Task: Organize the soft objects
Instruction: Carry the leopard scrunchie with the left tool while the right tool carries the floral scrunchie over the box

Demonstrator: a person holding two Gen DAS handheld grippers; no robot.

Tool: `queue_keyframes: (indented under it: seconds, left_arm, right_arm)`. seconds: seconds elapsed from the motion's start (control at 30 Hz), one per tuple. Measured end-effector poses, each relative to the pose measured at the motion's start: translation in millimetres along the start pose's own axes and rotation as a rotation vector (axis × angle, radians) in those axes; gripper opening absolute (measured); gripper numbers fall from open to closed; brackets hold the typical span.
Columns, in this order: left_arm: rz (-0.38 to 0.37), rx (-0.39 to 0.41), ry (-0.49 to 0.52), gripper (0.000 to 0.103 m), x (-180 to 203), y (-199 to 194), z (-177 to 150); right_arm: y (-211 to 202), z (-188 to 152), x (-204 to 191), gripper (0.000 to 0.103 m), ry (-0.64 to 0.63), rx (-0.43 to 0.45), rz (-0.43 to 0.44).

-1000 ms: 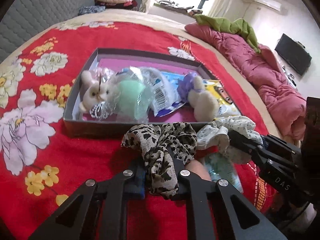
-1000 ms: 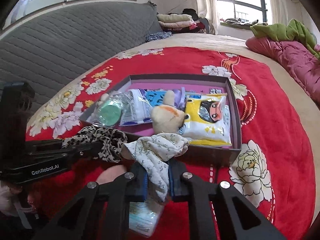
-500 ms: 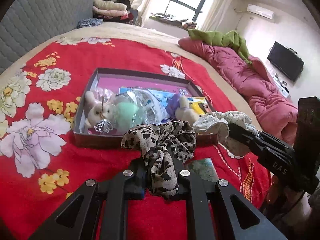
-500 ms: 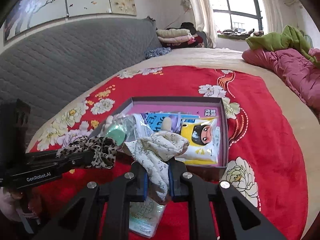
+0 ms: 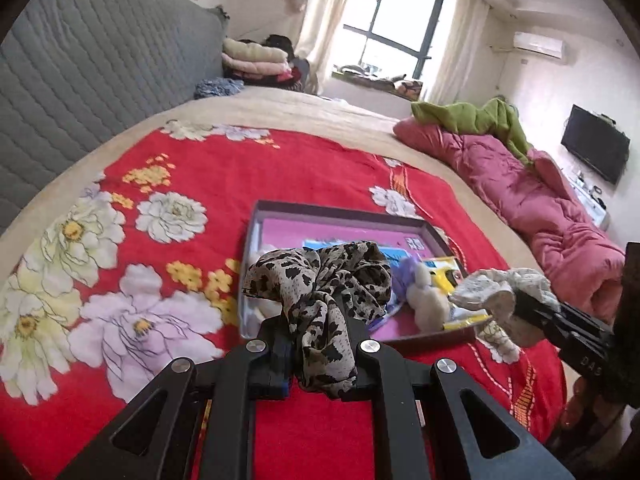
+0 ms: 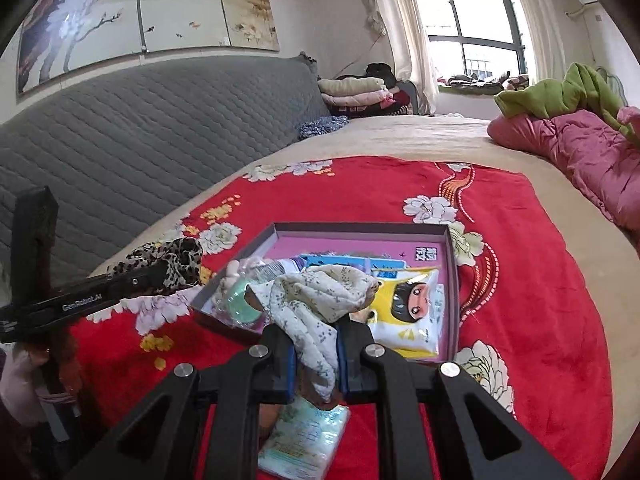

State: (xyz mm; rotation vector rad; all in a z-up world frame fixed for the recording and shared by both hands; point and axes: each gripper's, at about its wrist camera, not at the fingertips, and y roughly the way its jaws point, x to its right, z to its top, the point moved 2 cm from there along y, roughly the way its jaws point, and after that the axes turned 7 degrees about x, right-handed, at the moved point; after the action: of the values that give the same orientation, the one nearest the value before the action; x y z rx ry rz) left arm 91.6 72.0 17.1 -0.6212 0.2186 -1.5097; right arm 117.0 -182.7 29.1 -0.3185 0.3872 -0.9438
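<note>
Your left gripper (image 5: pixel 316 344) pinches the leopard scrunchie (image 5: pixel 320 280), your right gripper (image 6: pixel 316 354) the floral scrunchie (image 6: pixel 320 300); both jaws clamped tight. The box (image 6: pixel 450 264) holds several soft items already, and a packet (image 6: pixel 304 440) on the bed, possibly tissues, remains.

Bedroom, daylight from large dark-framed window (image 5: pixel 394 36) at top centre, pale curtains (image 6: pixel 400 28) beside it. Grey quilted headboard (image 5: pixel 80 80) fills upper left. Painted blossom panels (image 6: pixel 140 12) above it (right wrist view only). Red floral bedspread (image 5: pixel 200 184) covers bed. Pink quilt (image 5: pixel 540 208) along right edge, green cloth (image 5: pixel 480 114) on it. Wall-mounted TV (image 5: pixel 594 148) far right; air conditioner (image 5: pixel 538 44) upper right. Folded bedding stack (image 5: pixel 256 58) near window.
</note>
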Motion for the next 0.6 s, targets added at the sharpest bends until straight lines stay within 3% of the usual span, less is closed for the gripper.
queue_keyframes:
  seconds: [0.6]
  left_arm:
    - [0.051, 0.036, -0.016, 0.014, -22.7, 18.6, 24.4]
  right_arm:
    - [11.9, 20.4, 8.5, 0.015, -0.002, 0.049, -0.005]
